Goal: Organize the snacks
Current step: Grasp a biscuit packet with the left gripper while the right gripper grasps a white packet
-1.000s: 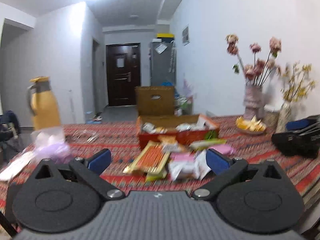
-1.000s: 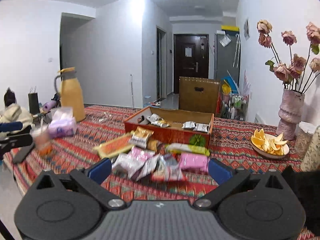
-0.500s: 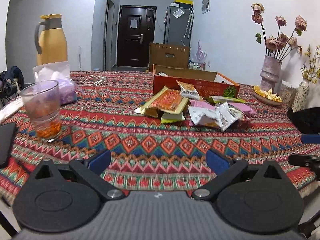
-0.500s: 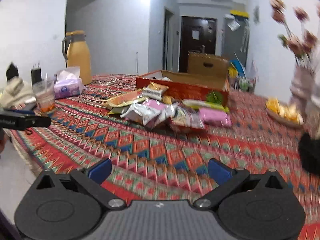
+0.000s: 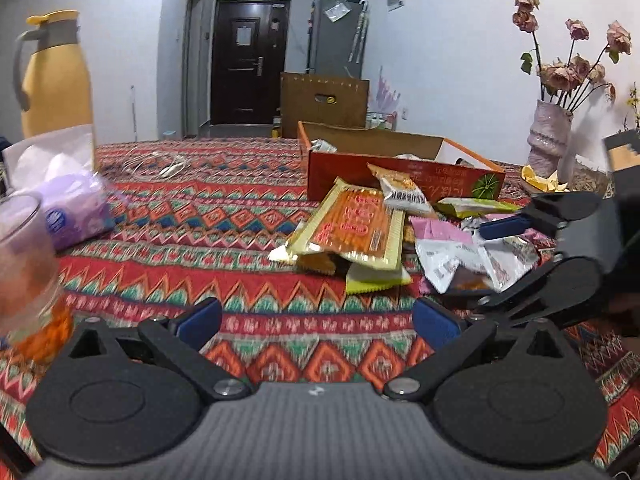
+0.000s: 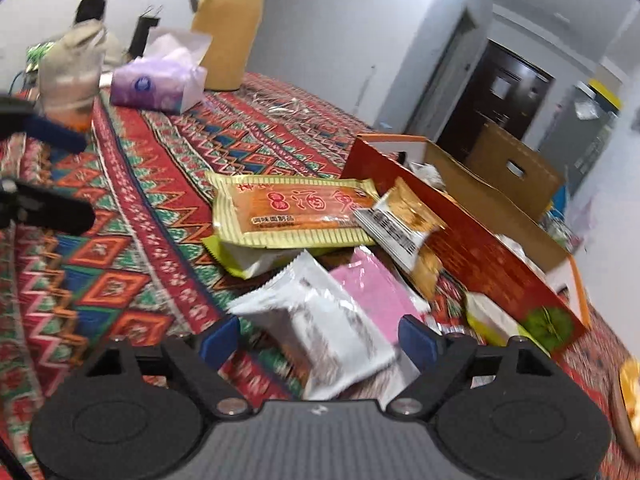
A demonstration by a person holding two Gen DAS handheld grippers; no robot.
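White packet (image 6: 320, 320): we judge it light, crinkly, slippery; best pinched across its middle.
Right gripper (image 6: 318, 338): jaws apart, just been closing, packet between, unpinched.
Left gripper (image 5: 316, 316): jaws apart, empty.

Tablecloth (image 5: 200, 216) red zigzag-diamond pattern; box (image 5: 400, 176) red-orange; jug (image 5: 54, 76) yellow; wrappers orange (image 6: 288, 208), pink (image 6: 372, 284), white (image 6: 320, 320).

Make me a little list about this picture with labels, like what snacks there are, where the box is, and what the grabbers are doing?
snacks: loose pile on the patterned tablecloth, with a big orange packet, white packet, pink packet
box: red cardboard box just behind the pile, a few snacks inside
right hand-held gripper: jaws have just been closing, white packet between them, not pinched yet
left hand-held gripper: open, nothing in it
other things: yellow jug, tissue pack, vase of flowers
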